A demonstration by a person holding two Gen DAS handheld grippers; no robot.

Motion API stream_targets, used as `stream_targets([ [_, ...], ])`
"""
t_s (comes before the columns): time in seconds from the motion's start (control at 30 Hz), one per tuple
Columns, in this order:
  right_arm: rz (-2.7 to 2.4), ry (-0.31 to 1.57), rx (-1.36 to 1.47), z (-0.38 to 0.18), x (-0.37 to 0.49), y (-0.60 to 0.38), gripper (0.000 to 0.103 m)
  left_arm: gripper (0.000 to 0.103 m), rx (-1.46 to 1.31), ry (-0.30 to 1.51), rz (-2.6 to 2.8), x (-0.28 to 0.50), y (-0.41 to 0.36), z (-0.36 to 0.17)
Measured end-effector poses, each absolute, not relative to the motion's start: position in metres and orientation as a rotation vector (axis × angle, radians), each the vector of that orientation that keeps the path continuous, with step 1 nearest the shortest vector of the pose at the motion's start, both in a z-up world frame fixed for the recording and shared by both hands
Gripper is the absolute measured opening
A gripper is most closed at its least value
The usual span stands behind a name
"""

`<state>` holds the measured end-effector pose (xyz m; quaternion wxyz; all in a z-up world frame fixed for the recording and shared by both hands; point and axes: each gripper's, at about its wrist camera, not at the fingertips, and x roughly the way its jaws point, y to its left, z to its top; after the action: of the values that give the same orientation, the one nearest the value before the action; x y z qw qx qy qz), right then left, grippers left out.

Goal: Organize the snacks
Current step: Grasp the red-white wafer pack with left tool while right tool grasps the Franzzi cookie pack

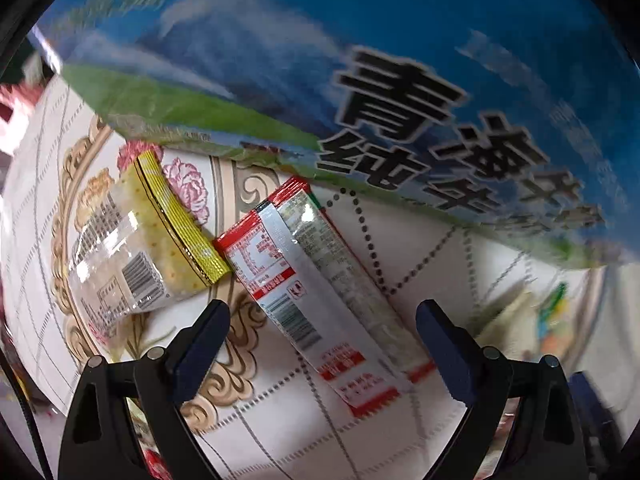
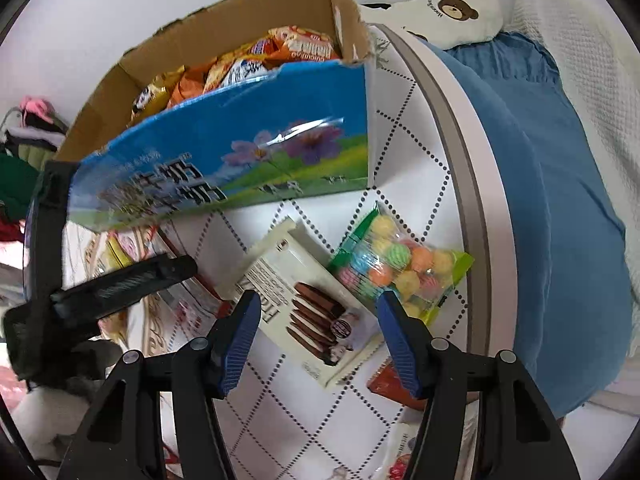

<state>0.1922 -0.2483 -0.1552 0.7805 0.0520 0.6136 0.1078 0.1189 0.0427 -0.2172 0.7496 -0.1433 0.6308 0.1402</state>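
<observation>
My left gripper (image 1: 322, 320) hangs open, pointing down over a red-and-silver snack packet (image 1: 304, 272) that lies flat between its fingers. A clear cracker packet with a yellow band (image 1: 152, 248) rests just left of it. The blue milk carton box (image 1: 360, 40) fills the top of this view. In the right wrist view my right gripper (image 2: 316, 308) has its jaws partly closed on either side of a white chocolate-wafer packet (image 2: 304, 292); the left pad meets its edge, the right pad stands slightly off. A bag of coloured candy balls (image 2: 400, 268) lies beside it. The box (image 2: 240, 152) holds several orange snack bags (image 2: 256, 64).
The round table (image 2: 472, 200) has a patterned white cover, with its rim close on the right. Beyond it lie a blue cushion (image 2: 560, 220) and a bear-print pillow (image 2: 452, 12). A red packet (image 2: 392, 384) sits under the right finger. The left gripper's black body (image 2: 120, 288) reaches in from the left.
</observation>
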Motion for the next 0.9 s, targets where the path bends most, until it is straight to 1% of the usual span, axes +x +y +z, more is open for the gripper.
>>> stream_targets([
  [0.1, 0.283, 1.355, 0.077, -0.159, 0.196, -0.242, 0.065, 0.095, -0.254, 1.420, 0.286, 0.105, 0.042, -0.228],
  [0.17, 0.328, 1.372, 0.032, -0.163, 0.198, -0.234, 0.071, 0.095, -0.222, 1.440, 0.277, 0.091, 0.048, -0.235],
  [0.2, 0.353, 1.381, 0.008, -0.165, 0.200, -0.229, 0.072, 0.095, -0.220, 1.454, 0.273, 0.084, 0.053, -0.238],
  [0.27, 0.406, 1.395, -0.030, -0.171, 0.204, -0.220, 0.077, 0.095, -0.248, 1.485, 0.260, 0.069, 0.065, -0.243],
  [0.4, 0.492, 1.460, -0.064, -0.196, 0.219, -0.203, 0.080, 0.095, -0.317, 1.507, 0.180, 0.058, 0.076, -0.241],
  [0.43, 0.500, 1.471, -0.073, -0.201, 0.221, -0.200, 0.082, 0.095, -0.321, 1.501, 0.165, 0.058, 0.078, -0.240],
  [0.5, 0.495, 1.475, -0.096, -0.209, 0.224, -0.195, 0.082, 0.095, -0.317, 1.489, 0.145, 0.061, 0.078, -0.236],
  [0.57, 0.460, 1.508, -0.080, -0.213, 0.224, -0.192, 0.074, 0.095, -0.310, 1.481, 0.133, 0.068, 0.080, -0.236],
  [0.6, 0.436, 1.538, -0.070, -0.216, 0.220, -0.193, 0.072, 0.095, -0.308, 1.483, 0.124, 0.071, 0.079, -0.237],
  [0.67, 0.404, 1.608, -0.017, -0.220, 0.214, -0.193, 0.073, 0.095, -0.302, 1.506, 0.107, 0.082, 0.076, -0.243],
  [0.73, 0.417, 1.636, 0.066, -0.218, 0.208, -0.194, 0.074, 0.095, -0.283, 1.518, 0.103, 0.089, 0.075, -0.249],
  [0.8, 0.449, 1.629, 0.159, -0.210, 0.204, -0.199, 0.079, 0.095, -0.256, 1.509, 0.095, 0.094, 0.070, -0.249],
  [0.83, 0.466, 1.602, 0.168, -0.203, 0.202, -0.200, 0.083, 0.091, -0.252, 1.502, 0.087, 0.095, 0.068, -0.248],
  [0.87, 0.476, 1.581, 0.153, -0.198, 0.201, -0.200, 0.085, 0.086, -0.248, 1.493, 0.080, 0.096, 0.067, -0.246],
  [0.9, 0.484, 1.551, 0.102, -0.193, 0.199, -0.198, 0.085, 0.077, -0.239, 1.489, 0.078, 0.099, 0.065, -0.244],
])
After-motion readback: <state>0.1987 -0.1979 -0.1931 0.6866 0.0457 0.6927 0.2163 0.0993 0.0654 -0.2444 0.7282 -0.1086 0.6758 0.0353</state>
